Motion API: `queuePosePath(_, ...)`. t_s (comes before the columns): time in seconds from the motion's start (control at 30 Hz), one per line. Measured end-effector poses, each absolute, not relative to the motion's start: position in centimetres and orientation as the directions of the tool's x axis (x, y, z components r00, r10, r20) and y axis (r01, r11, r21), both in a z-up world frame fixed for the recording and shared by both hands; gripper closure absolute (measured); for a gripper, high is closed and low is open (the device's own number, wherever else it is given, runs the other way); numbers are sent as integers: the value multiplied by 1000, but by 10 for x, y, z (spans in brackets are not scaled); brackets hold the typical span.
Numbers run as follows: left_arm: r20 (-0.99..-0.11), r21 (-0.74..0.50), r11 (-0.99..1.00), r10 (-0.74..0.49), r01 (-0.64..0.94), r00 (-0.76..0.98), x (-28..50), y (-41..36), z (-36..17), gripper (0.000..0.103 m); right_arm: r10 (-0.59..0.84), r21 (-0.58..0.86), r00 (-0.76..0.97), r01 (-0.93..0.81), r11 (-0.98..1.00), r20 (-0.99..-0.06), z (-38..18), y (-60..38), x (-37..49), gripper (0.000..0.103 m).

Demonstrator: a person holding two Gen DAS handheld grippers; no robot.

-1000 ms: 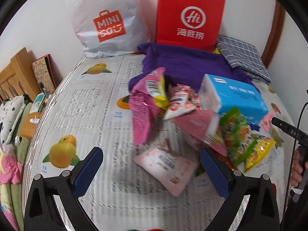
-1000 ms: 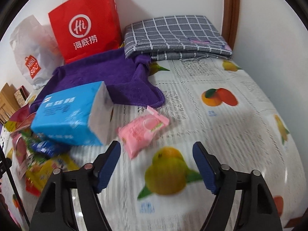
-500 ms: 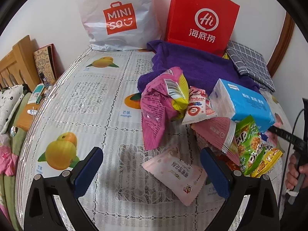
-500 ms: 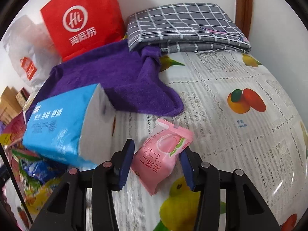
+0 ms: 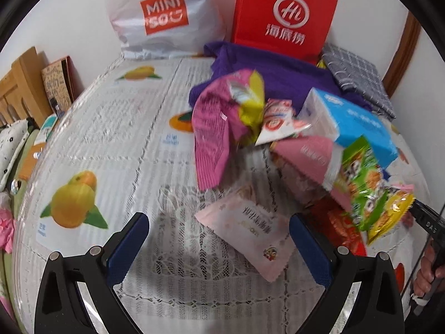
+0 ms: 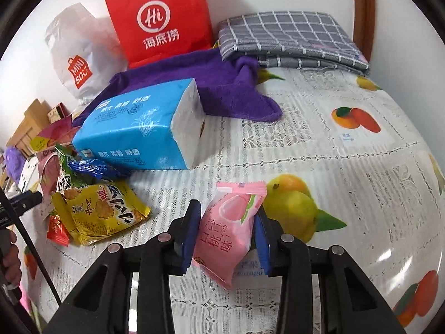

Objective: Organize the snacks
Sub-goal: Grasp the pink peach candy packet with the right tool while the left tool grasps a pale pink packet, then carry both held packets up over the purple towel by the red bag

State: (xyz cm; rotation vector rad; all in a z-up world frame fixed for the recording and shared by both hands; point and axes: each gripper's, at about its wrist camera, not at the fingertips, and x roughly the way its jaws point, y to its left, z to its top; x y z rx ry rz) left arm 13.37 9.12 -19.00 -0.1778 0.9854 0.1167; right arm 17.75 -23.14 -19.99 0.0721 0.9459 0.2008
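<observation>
In the right wrist view, my right gripper (image 6: 226, 208) has its jaws closing on a pink peach snack packet (image 6: 228, 231), with both blue pads pressing its sides just above the fruit-print tablecloth (image 6: 319, 144). To its left lie a yellow snack bag (image 6: 103, 208) and a blue tissue pack (image 6: 139, 130). My left gripper (image 5: 217, 220) stands wide open over a pale pink packet (image 5: 250, 231), whose right half lies between the fingers, untouched. Behind that packet is a heap with a magenta bag (image 5: 217, 128), a green bag (image 5: 361, 178) and the tissue pack (image 5: 358, 125).
A red paper bag (image 5: 286, 19) and a white shopping bag (image 5: 164, 16) stand against the back wall. A purple towel (image 5: 278, 75) and a folded grey checked cloth (image 6: 289, 39) lie in front of them. Wooden furniture (image 5: 16, 89) borders the left side.
My right gripper has come forward onto the pink peach packet and its jaws have narrowed from wide apart to pressing on it. The left gripper stays open and has come slightly nearer the heap.
</observation>
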Motion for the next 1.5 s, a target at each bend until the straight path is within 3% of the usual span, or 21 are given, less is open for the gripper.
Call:
queuePosePath(0.2, -837, -66, 980, 49, -189, 546, 138, 86, -200, 4, 195, 141, 580, -137, 980, -791, -202, -230, 177, 65)
queuePosePath(0.3, -826, -76, 981, 39, -180, 562, 137, 83, -198, 17, 181, 123, 579, -138, 983, -795, -202, -228, 177, 64)
queuePosePath(0.37, -822, -91, 981, 22, -169, 568, 133, 82, -195, 35, 154, 87, 579, -141, 986, -800, -202, -223, 176, 64)
queuePosePath(0.47, -817, -117, 981, -7, -153, 576, 127, 84, -192, 52, 124, 43, 578, -152, 987, -807, -203, -216, 176, 61)
queuePosePath(0.6, -819, -145, 979, -38, -142, 572, 121, 88, -188, 62, 132, 53, 577, -152, 987, -806, -202, -218, 176, 61)
queuePosePath(0.63, -819, -160, 977, -52, -140, 572, 120, 89, -187, 70, 136, 59, 577, -151, 987, -805, -202, -219, 176, 61)
queuePosePath(0.83, -810, -170, 977, -64, -128, 582, 110, 94, -172, 72, 125, 52, 576, -141, 989, -808, -202, -219, 176, 64)
queuePosePath(1.0, -792, -182, 977, -79, -111, 605, 104, 94, -151, 72, 187, 131, 552, -139, 981, -813, -189, -224, 169, 65)
queuePosePath(1.5, -753, -206, 978, -169, 17, 636, 126, 51, -98, 72, 273, 178, 621, -212, 961, -735, -102, -212, 148, 65)
